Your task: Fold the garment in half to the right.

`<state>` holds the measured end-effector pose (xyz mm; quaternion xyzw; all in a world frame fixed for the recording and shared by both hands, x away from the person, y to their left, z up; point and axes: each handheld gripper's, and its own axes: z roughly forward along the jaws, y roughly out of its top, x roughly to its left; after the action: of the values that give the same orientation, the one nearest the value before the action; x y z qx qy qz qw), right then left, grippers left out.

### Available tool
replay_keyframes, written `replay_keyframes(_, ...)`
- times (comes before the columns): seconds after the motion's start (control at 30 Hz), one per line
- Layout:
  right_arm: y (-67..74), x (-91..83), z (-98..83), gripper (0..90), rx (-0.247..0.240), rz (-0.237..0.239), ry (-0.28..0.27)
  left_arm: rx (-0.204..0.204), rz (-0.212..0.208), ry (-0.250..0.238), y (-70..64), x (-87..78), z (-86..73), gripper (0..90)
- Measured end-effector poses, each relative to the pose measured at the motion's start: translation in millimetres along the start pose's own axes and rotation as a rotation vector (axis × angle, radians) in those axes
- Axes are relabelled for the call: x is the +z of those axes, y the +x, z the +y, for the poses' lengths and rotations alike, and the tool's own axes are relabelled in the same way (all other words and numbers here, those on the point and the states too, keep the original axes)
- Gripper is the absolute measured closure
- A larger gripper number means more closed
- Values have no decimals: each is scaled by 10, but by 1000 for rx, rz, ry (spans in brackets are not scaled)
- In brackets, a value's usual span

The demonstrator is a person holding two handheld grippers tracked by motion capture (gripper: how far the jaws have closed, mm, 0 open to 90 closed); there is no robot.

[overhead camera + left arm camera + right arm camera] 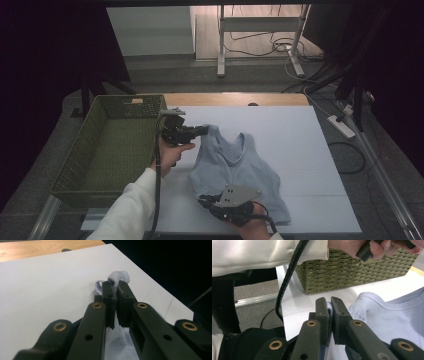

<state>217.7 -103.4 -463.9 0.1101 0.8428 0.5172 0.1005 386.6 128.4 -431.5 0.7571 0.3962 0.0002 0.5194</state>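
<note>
A pale blue sleeveless top (pixel 239 165) lies spread on the white table (pixel 295 135). My left gripper (pixel 204 131) is shut on its far left shoulder strap; in the left gripper view the ribbed strap (pixel 119 277) bulges out past the closed jaws, with my left gripper (pixel 114 286) above the table. My right gripper (pixel 202 201) pinches the near left hem; in the right gripper view the blue fabric (pixel 387 317) runs into my right gripper (pixel 329 302), whose jaws clamp the ribbed edge.
A green woven basket (pixel 111 145) stands at the table's left side, close to my left hand; its wall (pixel 352 272) rises just behind my right gripper. A black cable (pixel 287 277) hangs from the white sleeve. A wooden strip (pixel 37 250) borders the table's far edge.
</note>
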Motion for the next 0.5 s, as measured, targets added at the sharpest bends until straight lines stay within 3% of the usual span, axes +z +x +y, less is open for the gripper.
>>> replay_keyframes(0.4,-14,7,10,844,6,-6,-10,0,7,11,8,-66,28,861)
replay_keyframes(0.5,-18,33,43,844,30,3,-29,2,20,6,22,-135,59,861)
